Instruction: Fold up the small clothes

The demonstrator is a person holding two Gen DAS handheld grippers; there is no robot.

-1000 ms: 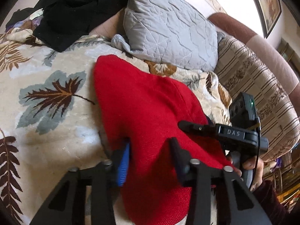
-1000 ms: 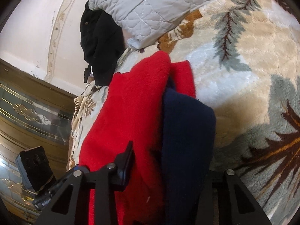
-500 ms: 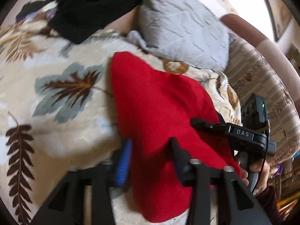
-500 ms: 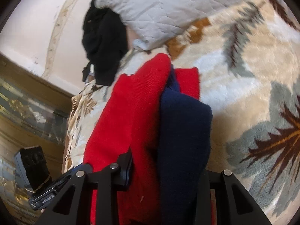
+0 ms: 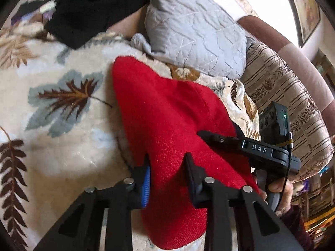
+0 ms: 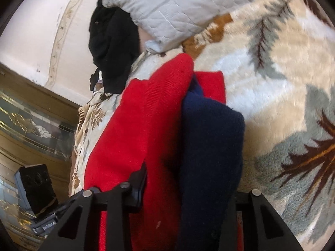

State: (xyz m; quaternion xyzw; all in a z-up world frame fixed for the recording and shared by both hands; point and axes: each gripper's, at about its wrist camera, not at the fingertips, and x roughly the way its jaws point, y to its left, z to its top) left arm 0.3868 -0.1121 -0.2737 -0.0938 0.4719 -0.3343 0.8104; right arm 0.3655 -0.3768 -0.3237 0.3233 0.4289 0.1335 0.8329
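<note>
Both grippers' jaws around the red garment (image 5: 167, 115).

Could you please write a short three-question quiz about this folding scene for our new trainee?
1. True or false: the left gripper is shut on the red garment.
2. Which colour lies against the red in the right gripper: A navy, B green, C yellow?
3. Fill in: the grey quilted pillow lies on the leaf-patterned ____.

Key: 1 true; 2 A; 3 blanket.
</note>
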